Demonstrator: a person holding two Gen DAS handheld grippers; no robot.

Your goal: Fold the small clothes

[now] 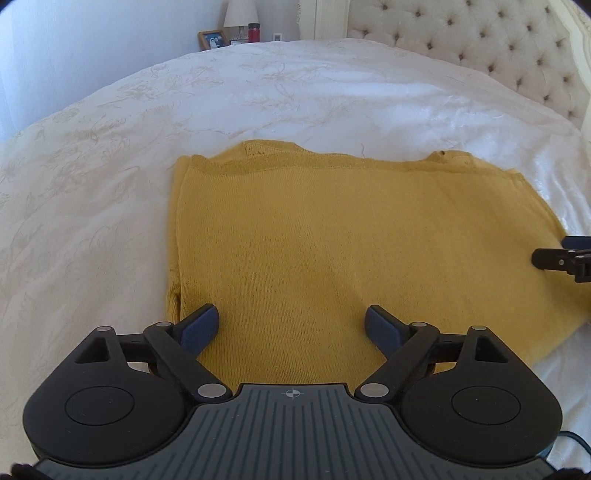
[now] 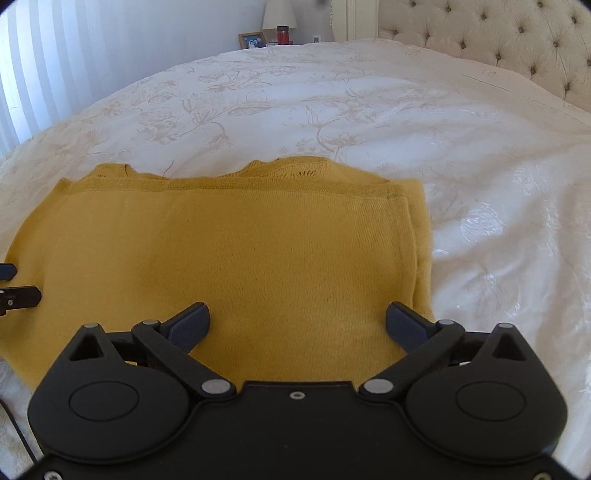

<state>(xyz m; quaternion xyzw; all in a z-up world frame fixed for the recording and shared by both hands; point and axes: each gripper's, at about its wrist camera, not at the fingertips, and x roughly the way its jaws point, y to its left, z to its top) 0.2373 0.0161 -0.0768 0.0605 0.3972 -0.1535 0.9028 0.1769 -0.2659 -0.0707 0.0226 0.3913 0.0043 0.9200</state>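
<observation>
A mustard-yellow knitted garment point(image 1: 332, 236) lies folded flat on the white bedspread point(image 1: 110, 155), its layered edges stacked at the far side. My left gripper point(image 1: 291, 321) hovers over the garment's near left part, open, with nothing between its fingers. In the right wrist view the same garment point(image 2: 240, 258) fills the middle, and my right gripper point(image 2: 297, 317) is open over its near right part, empty too. The right gripper's fingertip point(image 1: 546, 258) shows at the right edge of the left wrist view. At the left edge of the right wrist view the left gripper's fingertip point(image 2: 26, 295) shows.
A tufted cream headboard point(image 1: 498, 48) rises at the far right. Beyond the bed's far edge stand a lamp point(image 1: 241, 14), a red bottle point(image 1: 253, 32) and a picture frame point(image 1: 213, 39). White floral bedspread point(image 2: 461, 147) surrounds the garment on all sides.
</observation>
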